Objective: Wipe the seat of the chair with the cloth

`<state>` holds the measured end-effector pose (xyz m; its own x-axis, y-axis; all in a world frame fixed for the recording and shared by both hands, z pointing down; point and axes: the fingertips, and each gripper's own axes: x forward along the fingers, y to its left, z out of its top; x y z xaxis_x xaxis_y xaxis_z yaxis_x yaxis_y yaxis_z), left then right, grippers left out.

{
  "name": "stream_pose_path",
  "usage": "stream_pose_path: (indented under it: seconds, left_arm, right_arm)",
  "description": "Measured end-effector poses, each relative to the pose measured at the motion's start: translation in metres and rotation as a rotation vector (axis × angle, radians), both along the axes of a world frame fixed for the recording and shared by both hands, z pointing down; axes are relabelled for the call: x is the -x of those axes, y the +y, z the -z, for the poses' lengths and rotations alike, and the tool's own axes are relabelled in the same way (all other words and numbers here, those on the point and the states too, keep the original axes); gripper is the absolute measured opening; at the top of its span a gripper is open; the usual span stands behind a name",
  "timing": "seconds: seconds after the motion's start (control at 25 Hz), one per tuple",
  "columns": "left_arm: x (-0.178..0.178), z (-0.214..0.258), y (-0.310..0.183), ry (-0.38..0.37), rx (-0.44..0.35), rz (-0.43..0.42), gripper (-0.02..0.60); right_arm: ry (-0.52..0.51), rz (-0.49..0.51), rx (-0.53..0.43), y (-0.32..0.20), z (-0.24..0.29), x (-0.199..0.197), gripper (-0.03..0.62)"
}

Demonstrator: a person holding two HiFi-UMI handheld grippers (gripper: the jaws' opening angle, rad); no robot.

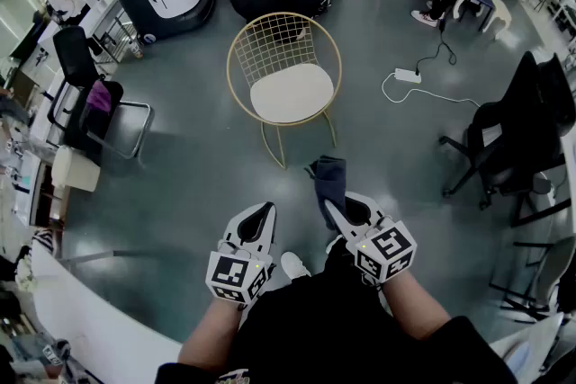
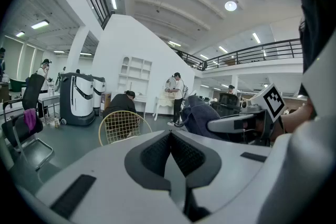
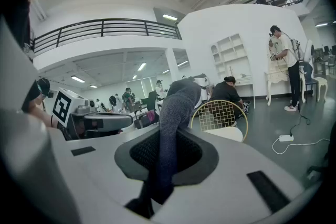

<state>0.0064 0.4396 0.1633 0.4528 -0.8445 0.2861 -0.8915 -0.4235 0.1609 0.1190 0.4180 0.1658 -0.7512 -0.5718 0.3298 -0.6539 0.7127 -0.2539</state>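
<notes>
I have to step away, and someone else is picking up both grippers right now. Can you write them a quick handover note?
Left gripper: fingers together, nothing in them, held low in front of the body.
Right gripper: shut on the dark cloth, which sticks up out of it.
The gold wire chair stands on the floor ahead, apart from both grippers; its white seat is bare.
Done: cloth is in hand.
Left: bring the cloth to the seat and wipe it.

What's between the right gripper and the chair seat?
Only the cloth held in the right gripper, then bare floor up to the seat; the head view shows this.
</notes>
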Motion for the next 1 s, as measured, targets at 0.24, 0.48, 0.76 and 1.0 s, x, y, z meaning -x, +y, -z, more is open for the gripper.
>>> stream_pose_path:
  seconds: [0.24, 0.48, 0.76, 1.0]
  left_arm:
    - [0.001, -0.001, 0.001, 0.003, -0.001, 0.003, 0.012]
    - [0.003, 0.001, -0.001, 0.002, -0.004, 0.005, 0.012]
    - [0.007, 0.004, 0.001, 0.001, -0.015, 0.005, 0.012]
    - [0.011, 0.009, 0.003, 0.001, -0.029, -0.001, 0.012]
  right_arm:
    - [0.003, 0.003, -0.002, 0.000, -0.001, 0.001, 0.063]
    - [0.006, 0.011, -0.019, -0.002, 0.002, 0.004, 0.064]
    - [0.012, 0.024, -0.031, -0.002, 0.006, 0.008, 0.064]
    - [0.024, 0.031, -0.056, -0.004, 0.013, 0.013, 0.064]
